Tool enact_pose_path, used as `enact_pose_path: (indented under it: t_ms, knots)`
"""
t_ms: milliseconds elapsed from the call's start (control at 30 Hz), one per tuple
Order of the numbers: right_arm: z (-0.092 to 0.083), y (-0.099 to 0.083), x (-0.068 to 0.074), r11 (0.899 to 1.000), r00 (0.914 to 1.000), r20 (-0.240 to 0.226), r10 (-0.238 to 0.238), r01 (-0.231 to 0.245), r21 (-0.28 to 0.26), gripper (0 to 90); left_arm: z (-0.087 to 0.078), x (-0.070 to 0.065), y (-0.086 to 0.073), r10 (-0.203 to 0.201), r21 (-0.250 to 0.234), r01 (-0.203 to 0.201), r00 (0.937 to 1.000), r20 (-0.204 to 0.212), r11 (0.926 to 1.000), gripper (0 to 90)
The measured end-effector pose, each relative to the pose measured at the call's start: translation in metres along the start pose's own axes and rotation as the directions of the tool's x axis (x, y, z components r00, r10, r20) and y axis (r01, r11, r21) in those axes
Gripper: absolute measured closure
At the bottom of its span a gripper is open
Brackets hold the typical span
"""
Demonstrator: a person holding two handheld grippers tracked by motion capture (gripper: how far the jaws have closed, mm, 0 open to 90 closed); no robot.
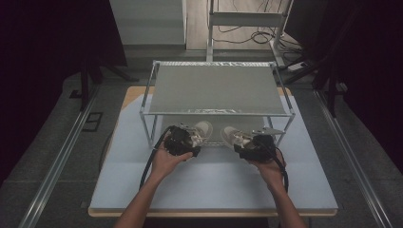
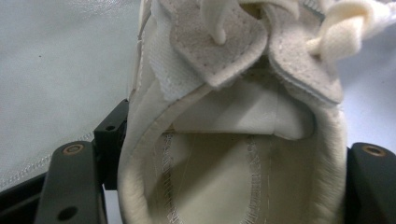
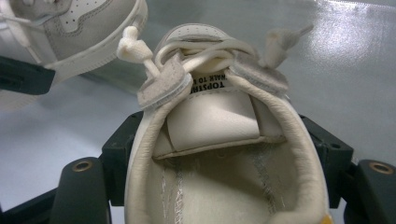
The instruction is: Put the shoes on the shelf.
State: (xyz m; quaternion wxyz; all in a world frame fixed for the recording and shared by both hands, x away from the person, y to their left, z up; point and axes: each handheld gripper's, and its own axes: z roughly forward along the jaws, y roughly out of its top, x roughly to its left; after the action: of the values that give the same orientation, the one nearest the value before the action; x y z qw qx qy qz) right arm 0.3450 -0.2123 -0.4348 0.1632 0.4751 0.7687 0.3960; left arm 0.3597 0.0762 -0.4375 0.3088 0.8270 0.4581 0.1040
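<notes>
Two cream and grey sneakers sit at the front of a metal shelf rack point(image 1: 216, 111), toes pointing under its lower level. My left gripper point(image 1: 183, 140) is shut on the left sneaker point(image 1: 202, 129); in the left gripper view its open collar point(image 2: 233, 154) sits squeezed between the two black jaws. My right gripper point(image 1: 254, 145) is shut on the right sneaker point(image 1: 233, 137); in the right gripper view its collar and tongue point(image 3: 215, 121) lie between the jaws. The left sneaker point(image 3: 79, 28) also shows at the upper left there.
The rack stands on a pale grey mat point(image 1: 214, 180) covering a wooden table. The rack's legs point(image 1: 145, 126) flank the sneakers. Dark curtains, floor rails and cables lie beyond the table.
</notes>
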Motion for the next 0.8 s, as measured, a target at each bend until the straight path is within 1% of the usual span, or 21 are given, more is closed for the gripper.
enact_pose_path:
  t_ms: [67, 100, 133, 233, 267, 367, 400, 433, 500, 533, 567, 667, 733, 800]
  knots:
    - [0.001, 0.000, 0.000, 1.000, 1.0000, 0.002, 0.002, -0.002, 0.000, 28.7, 0.002, -0.001, 0.001, -0.016, 0.002, 0.016, 0.9999, -0.002, 0.9999, 28.5]
    - [0.003, 0.001, 0.000, 1.000, 1.0000, 0.009, 0.003, -0.003, -0.004, 28.7, 0.003, 0.001, 0.002, 0.015, 0.003, -0.015, 0.9999, 0.004, 0.9999, 28.5]
    - [0.004, 0.002, 0.000, 1.000, 0.9999, 0.011, 0.004, -0.004, -0.005, 28.7, 0.004, 0.003, 0.003, 0.037, 0.006, -0.037, 0.9993, 0.001, 0.9993, 28.5]
    - [0.008, 0.003, 0.001, 1.000, 0.9998, 0.020, 0.006, -0.006, -0.009, 28.6, 0.008, 0.003, 0.005, 0.048, 0.009, -0.048, 0.9989, -0.002, 0.9988, 28.4]
    - [0.009, 0.003, 0.002, 1.000, 0.9997, 0.022, 0.010, -0.010, -0.008, 28.6, 0.009, 0.002, 0.006, 0.036, 0.012, -0.036, 0.9993, -0.001, 0.9993, 28.5]
    - [0.014, 0.004, 0.004, 1.000, 0.9993, 0.033, 0.018, -0.018, -0.009, 28.6, 0.015, 0.001, 0.008, 0.038, 0.018, -0.038, 0.9993, -0.004, 0.9991, 28.4]
    - [0.015, 0.005, 0.005, 1.000, 0.9991, 0.037, 0.020, -0.019, -0.009, 28.6, 0.017, -0.001, 0.008, 0.010, 0.020, -0.010, 0.9999, -0.002, 0.9998, 28.4]
    - [0.017, 0.005, 0.005, 1.000, 0.9989, 0.042, 0.022, -0.021, -0.012, 28.6, 0.019, 0.001, 0.010, 0.034, 0.016, -0.034, 0.9994, -0.007, 0.9993, 28.4]
    - [0.020, 0.006, 0.006, 1.000, 0.9986, 0.047, 0.026, -0.025, -0.013, 28.5, 0.022, 0.000, 0.010, 0.022, 0.013, -0.021, 0.9997, -0.011, 0.9997, 28.4]
    - [0.022, 0.006, 0.007, 1.000, 0.9985, 0.049, 0.026, -0.026, -0.013, 28.5, 0.024, 0.000, 0.011, 0.024, 0.015, -0.024, 0.9996, -0.012, 0.9996, 28.4]
    - [0.024, 0.006, 0.007, 1.000, 0.9983, 0.051, 0.029, -0.028, -0.012, 28.5, 0.025, 0.000, 0.012, 0.013, 0.013, -0.013, 0.9998, -0.011, 0.9998, 28.4]
    - [0.029, 0.007, 0.009, 0.999, 0.9976, 0.059, 0.036, -0.035, -0.018, 28.5, 0.028, 0.000, 0.014, 0.008, 0.014, -0.008, 0.9998, -0.015, 0.9999, 28.4]
    - [0.032, 0.008, 0.010, 0.999, 0.9966, 0.072, 0.038, -0.037, -0.022, 28.5, 0.031, 0.000, 0.015, -0.001, 0.012, 0.001, 0.9997, -0.023, 0.9999, 28.3]
    - [0.035, 0.008, 0.011, 0.999, 0.9956, 0.084, 0.040, -0.039, -0.022, 28.5, 0.033, 0.000, 0.016, 0.000, 0.018, 0.001, 0.9995, -0.030, 0.9998, 28.3]
